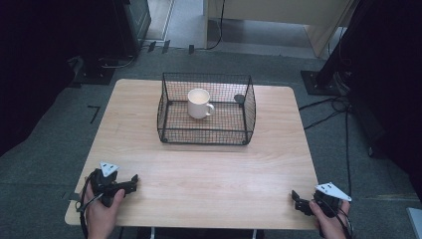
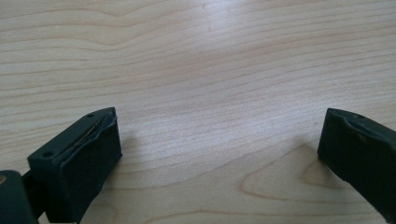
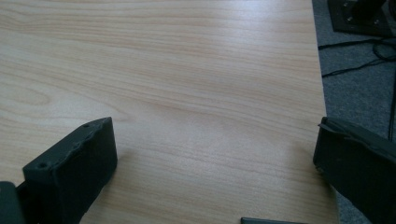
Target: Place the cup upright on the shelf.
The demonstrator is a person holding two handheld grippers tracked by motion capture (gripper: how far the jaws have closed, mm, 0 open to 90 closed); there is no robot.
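Note:
A white mug (image 1: 199, 103) stands upright inside a black wire basket (image 1: 171, 132) at the far middle of the wooden table (image 1: 209, 169); its handle points right. A small dark round thing (image 1: 239, 98) lies in the basket's back right corner. My left gripper (image 1: 132, 180) rests at the table's near left corner, held by a hand, far from the basket. In the left gripper view its jaws stand wide apart over bare wood, so the left gripper (image 2: 219, 140) is open. My right gripper (image 1: 297, 198) sits at the near right corner. The right gripper (image 3: 215, 149) is open too, nothing between its jaws.
Grey carpet surrounds the table. Cables (image 1: 328, 107) trail on the floor at the right beside a dark stand base (image 1: 318, 82). Dark equipment (image 1: 112, 62) stands at the back left. The table's right edge (image 3: 322, 93) runs close to the right gripper.

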